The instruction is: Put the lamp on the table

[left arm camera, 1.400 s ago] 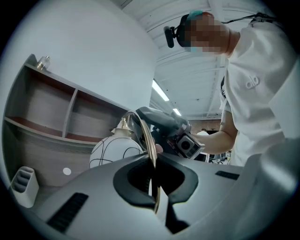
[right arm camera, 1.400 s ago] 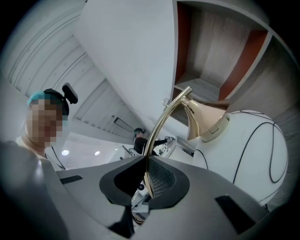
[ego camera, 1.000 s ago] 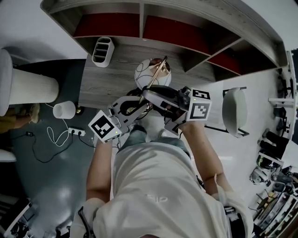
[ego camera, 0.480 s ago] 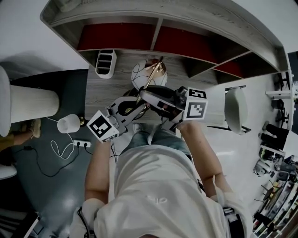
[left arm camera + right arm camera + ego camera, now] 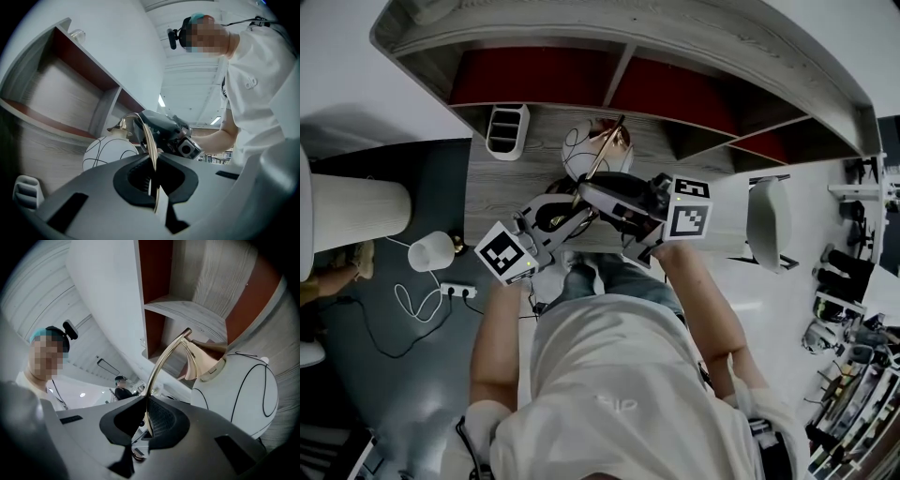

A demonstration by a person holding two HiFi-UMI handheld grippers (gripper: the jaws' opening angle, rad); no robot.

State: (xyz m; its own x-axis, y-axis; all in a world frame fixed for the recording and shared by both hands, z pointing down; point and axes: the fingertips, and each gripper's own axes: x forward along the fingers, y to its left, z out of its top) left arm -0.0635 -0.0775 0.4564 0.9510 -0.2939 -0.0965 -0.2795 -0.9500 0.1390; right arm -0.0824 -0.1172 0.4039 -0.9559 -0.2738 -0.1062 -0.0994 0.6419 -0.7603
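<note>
The lamp has a thin gold stem and a white globe shade with black lines. It is over the grey wooden table, below the shelf unit; I cannot tell whether it touches the top. My left gripper is shut on the stem from the left. In the left gripper view the stem runs up out of my left gripper toward the globe. My right gripper is shut on the same stem higher up. In the right gripper view my right gripper holds the stem beside the globe.
A white slotted organizer stands on the table's back left. The shelf unit with red back panels overhangs the table. A white chair is at the right. On the dark floor at the left are a small white lamp and a power strip.
Both grippers and the lamp have drifted slightly left and farther in over the table. Both grips on the stem are unchanged.
</note>
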